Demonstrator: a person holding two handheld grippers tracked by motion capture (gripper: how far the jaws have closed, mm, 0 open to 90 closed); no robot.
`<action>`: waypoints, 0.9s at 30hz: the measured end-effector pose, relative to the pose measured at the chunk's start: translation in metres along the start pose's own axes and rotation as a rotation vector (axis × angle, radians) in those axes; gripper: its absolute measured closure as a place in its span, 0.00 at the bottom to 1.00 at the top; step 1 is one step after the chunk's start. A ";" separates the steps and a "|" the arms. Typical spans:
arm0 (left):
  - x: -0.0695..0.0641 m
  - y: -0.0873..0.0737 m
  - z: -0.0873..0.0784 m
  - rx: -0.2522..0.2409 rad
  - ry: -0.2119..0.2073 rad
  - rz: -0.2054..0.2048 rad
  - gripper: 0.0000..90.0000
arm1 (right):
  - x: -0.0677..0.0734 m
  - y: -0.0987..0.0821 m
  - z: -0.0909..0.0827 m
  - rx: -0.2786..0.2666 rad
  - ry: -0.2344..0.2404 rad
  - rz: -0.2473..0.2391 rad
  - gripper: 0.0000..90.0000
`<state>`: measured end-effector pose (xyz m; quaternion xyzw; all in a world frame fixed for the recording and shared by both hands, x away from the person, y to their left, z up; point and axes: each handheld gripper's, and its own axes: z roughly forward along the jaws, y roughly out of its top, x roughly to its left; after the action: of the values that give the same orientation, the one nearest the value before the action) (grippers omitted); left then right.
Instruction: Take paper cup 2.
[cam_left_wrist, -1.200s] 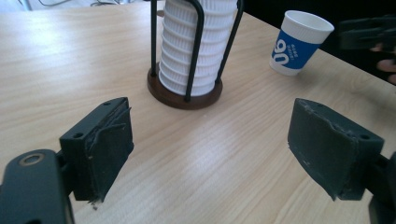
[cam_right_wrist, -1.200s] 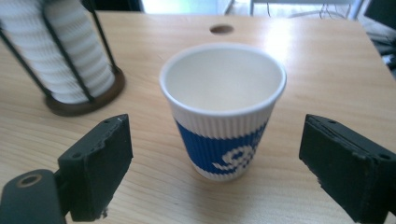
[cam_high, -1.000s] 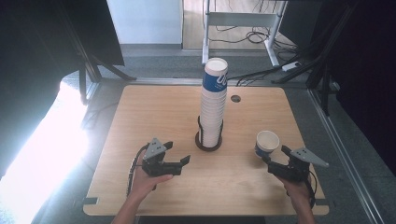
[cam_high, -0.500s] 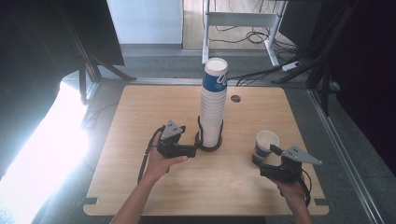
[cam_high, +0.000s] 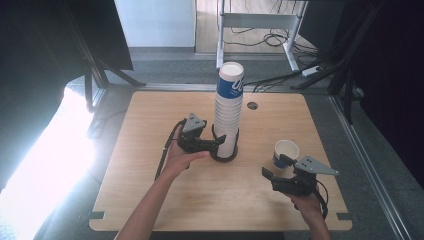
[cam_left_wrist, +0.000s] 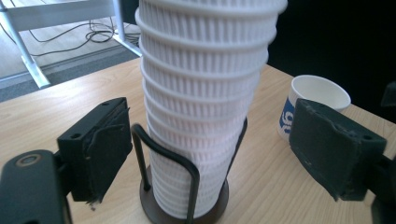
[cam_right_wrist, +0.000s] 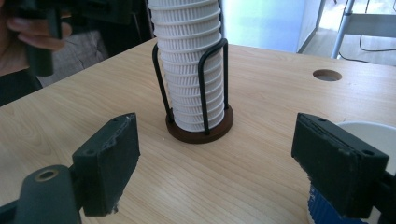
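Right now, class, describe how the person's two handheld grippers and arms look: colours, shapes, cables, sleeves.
The left gripper and right gripper are black, each with two blocky jaws faced with worn dark pads, a grey three-cornered plate on top and a trailing black cable. Both forearms are bare, without sleeves.

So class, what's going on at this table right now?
A person holds a gripper in each hand at a wooden table. The left gripper is at the foot of a tall cup stack in a wire holder, jaws open on either side of it, not pressing; they have just been opening. The right gripper sits apart, open and empty, its jaws just narrowing, beside a single cup.
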<state>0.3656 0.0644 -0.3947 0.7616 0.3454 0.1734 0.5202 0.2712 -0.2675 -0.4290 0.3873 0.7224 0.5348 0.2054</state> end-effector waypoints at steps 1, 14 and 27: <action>0.001 0.002 0.001 -0.002 0.001 0.001 0.14 | 0.002 0.001 0.000 -0.001 0.003 -0.008 0.17; 0.005 0.016 0.029 -0.008 -0.035 0.034 0.07 | 0.006 0.000 0.005 0.011 0.026 -0.017 0.17; 0.005 0.021 0.046 -0.025 0.000 0.025 0.13 | 0.007 0.001 0.005 0.005 0.031 -0.025 0.18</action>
<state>0.4053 0.0324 -0.3944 0.7594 0.3337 0.1842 0.5273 0.2709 -0.2585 -0.4291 0.3706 0.7316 0.5362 0.1999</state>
